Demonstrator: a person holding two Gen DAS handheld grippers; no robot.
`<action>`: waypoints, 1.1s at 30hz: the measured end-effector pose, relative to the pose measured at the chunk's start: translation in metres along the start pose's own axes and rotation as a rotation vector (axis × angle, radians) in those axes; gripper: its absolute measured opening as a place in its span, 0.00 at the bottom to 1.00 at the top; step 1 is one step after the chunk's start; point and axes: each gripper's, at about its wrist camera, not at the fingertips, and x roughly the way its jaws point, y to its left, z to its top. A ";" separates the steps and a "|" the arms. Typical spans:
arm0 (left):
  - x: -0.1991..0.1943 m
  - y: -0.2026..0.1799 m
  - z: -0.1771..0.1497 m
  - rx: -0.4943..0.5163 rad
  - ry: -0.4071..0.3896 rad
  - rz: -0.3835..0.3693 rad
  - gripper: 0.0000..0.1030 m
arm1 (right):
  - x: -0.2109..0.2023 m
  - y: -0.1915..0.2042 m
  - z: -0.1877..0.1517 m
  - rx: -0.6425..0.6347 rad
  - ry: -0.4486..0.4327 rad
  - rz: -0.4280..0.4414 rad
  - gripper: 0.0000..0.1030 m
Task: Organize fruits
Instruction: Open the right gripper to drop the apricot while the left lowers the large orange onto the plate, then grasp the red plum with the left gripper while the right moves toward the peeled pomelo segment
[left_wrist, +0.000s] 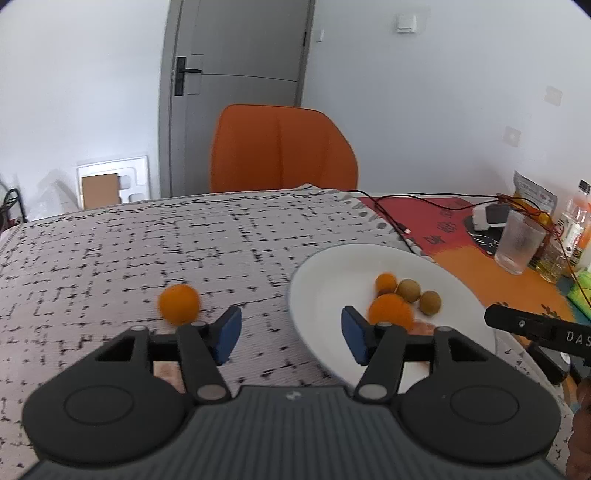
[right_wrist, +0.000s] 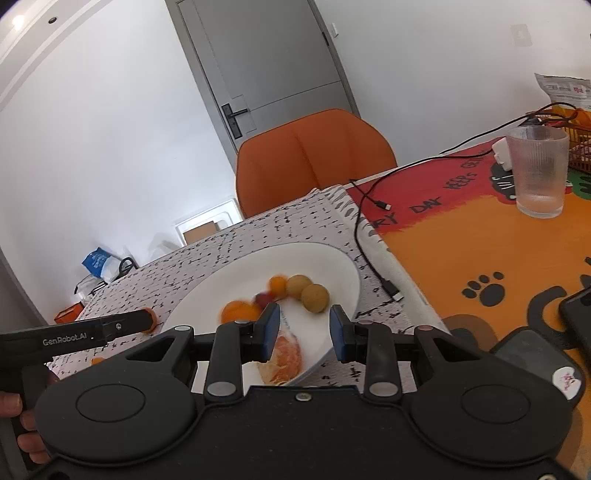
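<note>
A white plate (left_wrist: 369, 258) (right_wrist: 229, 280) on the speckled tablecloth holds two oranges (left_wrist: 391, 312) (right_wrist: 238, 310), two brown longans (left_wrist: 408, 290) (right_wrist: 314, 297), a small red fruit (right_wrist: 263, 298) and a peeled orange piece (right_wrist: 286, 354). One more orange (left_wrist: 179, 302) lies on the cloth left of the plate. My left gripper (left_wrist: 291, 338) stands open over the plate's left rim with nothing between its pads. My right gripper (right_wrist: 304, 332) hovers over the plate's near rim, its pads apart and pressing on nothing. One finger of the left gripper (right_wrist: 122, 325) shows at the left.
A ribbed glass (left_wrist: 519, 240) (right_wrist: 537, 170) stands on the orange mat to the right, with bottles (left_wrist: 576, 221) behind it. A black cable (right_wrist: 365, 206) trails past the plate's far right. A phone (right_wrist: 580, 317) lies at the right edge. An orange chair (left_wrist: 280, 147) stands behind the table.
</note>
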 end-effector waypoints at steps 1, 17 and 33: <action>-0.002 0.003 -0.001 -0.002 -0.001 0.008 0.59 | 0.001 0.002 0.000 -0.002 0.002 0.004 0.30; -0.038 0.057 -0.011 -0.068 -0.031 0.145 0.79 | 0.012 0.044 -0.006 -0.052 0.021 0.071 0.44; -0.062 0.094 -0.036 -0.121 -0.010 0.200 0.80 | 0.017 0.083 -0.010 -0.110 0.012 0.138 1.00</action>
